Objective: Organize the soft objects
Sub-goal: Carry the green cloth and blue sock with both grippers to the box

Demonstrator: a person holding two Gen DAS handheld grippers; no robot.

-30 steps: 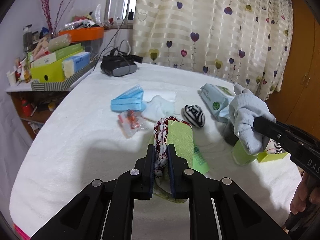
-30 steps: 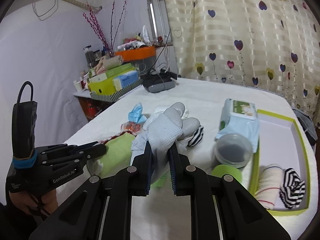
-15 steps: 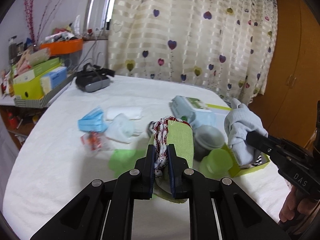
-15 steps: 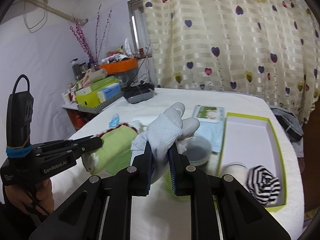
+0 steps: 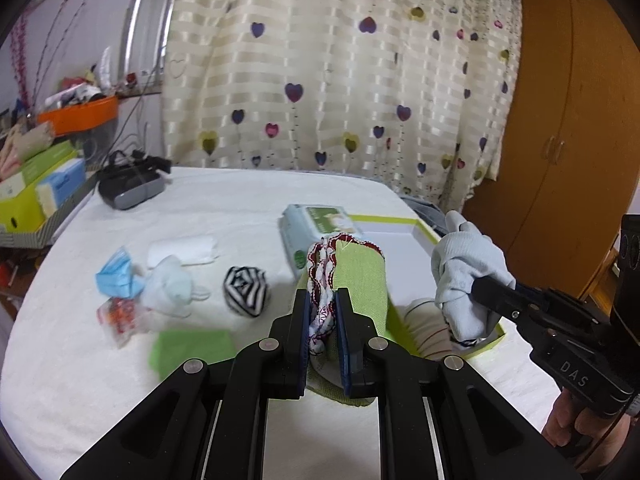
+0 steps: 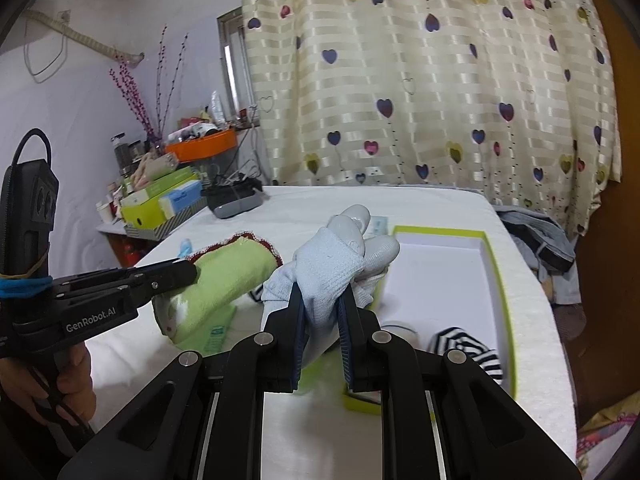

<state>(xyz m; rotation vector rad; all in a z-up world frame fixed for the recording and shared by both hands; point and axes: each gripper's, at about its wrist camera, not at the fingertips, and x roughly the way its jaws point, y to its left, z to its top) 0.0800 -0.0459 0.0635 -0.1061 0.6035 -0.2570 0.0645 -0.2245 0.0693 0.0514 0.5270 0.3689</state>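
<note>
My left gripper [image 5: 323,300] is shut on a green cloth with red and white trim [image 5: 360,276], held above the bed; it also shows in the right wrist view [image 6: 224,280]. My right gripper [image 6: 323,300] is shut on a pale blue-grey glove [image 6: 336,264], held over the near end of the lime-rimmed white box [image 6: 496,264]; the glove shows in the left wrist view [image 5: 468,264]. A striped sock ball [image 6: 464,348] and a cream roll [image 5: 424,320] lie in the box. Another striped sock ball [image 5: 245,290] lies on the bed.
On the white bed lie a blue mask pack [image 5: 116,276], a pale sock [image 5: 168,288], a white pad [image 5: 182,246], a snack packet [image 5: 120,316], a green packet [image 5: 192,346] and a wipes pack [image 5: 316,228]. A headset [image 5: 130,184] sits far back. Cluttered shelf [image 5: 36,176] at left.
Both grippers have swung right and forward with their loads, towards and over the lime-rimmed box. Both stay shut.
</note>
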